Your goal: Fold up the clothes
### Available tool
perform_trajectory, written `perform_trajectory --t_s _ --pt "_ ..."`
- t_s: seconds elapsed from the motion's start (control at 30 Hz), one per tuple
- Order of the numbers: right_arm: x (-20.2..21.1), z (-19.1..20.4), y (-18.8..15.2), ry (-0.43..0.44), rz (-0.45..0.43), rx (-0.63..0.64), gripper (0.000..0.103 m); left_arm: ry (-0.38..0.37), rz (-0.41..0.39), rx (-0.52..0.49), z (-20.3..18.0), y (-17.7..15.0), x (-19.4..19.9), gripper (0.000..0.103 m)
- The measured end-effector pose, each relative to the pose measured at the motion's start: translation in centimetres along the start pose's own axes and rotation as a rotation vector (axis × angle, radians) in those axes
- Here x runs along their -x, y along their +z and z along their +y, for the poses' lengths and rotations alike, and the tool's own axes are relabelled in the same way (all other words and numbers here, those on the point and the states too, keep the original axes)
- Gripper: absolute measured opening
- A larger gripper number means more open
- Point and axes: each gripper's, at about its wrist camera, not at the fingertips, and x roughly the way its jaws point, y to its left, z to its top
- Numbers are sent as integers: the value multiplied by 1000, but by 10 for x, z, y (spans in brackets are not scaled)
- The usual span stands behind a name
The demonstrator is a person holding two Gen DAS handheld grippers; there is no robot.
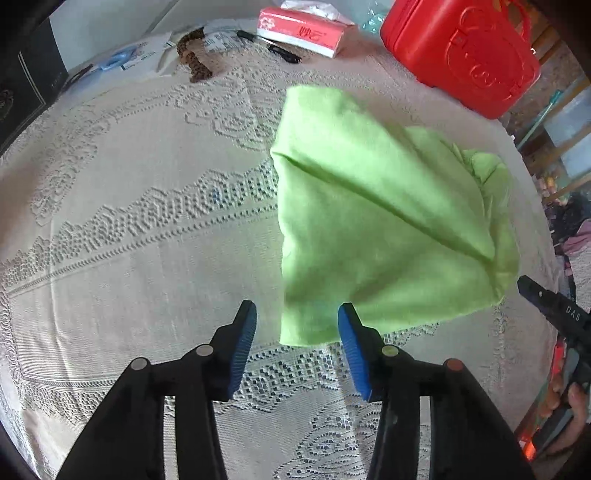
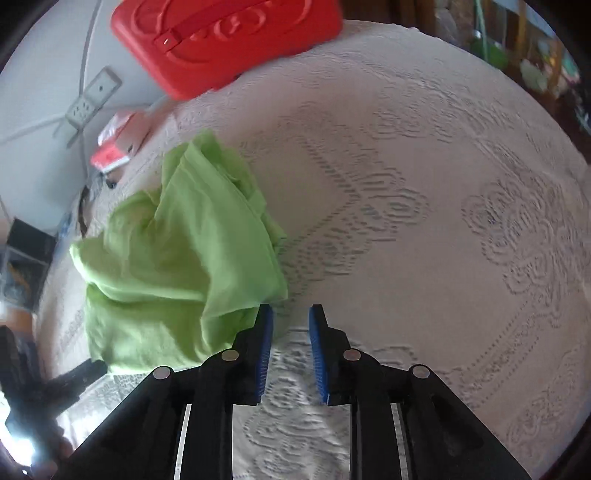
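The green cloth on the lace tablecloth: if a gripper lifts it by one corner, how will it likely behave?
The green cloth would probably droop: it lies in soft folds and creases. It looks thin, so likely light. Its loosely bunched layers may slide apart.

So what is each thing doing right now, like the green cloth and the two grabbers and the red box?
Light green cloth garment: partly folded, rumpled, lying on the table, held by neither gripper.
Left gripper: open, its right finger over the cloth's near edge.
Right gripper: open, nothing between its pads, just beside the cloth.
Red plastic case: closed, lying flat.
Red tissue box: open, a tissue sticking out.
White lace tablecloth: spread flat.
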Motion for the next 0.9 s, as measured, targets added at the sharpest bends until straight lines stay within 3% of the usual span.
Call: perform_trajectory --t_s 0.17,0.3,0.5,0.6,0.63,0.67,0.7,0.77,0.8,0.83,0.87,0.9 --pt "11 2 15 45 -20 38 23 22 -36 -7 3 32 8 47" --pt "9 16 35 68 -24 77 57 31 -32 -6 3 60 -1 47" --pt "-5 53 75 51 -32 189 68 -35 -12 -10 -8 87 -24 47" --pt "-19 69 93 34 -26 237 92 -24 12 -48 -18 93 -35 47" --pt "-24 74 96 30 -16 260 92 -14 22 -61 -21 95 -41 47" --pt "-30 79 97 25 -6 283 92 -4 32 -73 -24 97 -46 51" --pt "-35 84 99 20 5 307 92 12 43 -83 -25 97 -52 71" --pt "-46 94 103 10 26 354 91 53 51 -89 -24 100 -60 94" --pt "-52 99 104 5 37 378 81 57 47 -88 -22 101 -62 97" --pt "-54 101 106 4 31 386 55 62 43 -87 -20 102 -64 97" --pt "-55 103 107 4 23 392 38 67 30 -83 -17 104 -62 90" --pt "-56 105 108 4 15 398 18 72 13 -78 -14 106 -58 71"
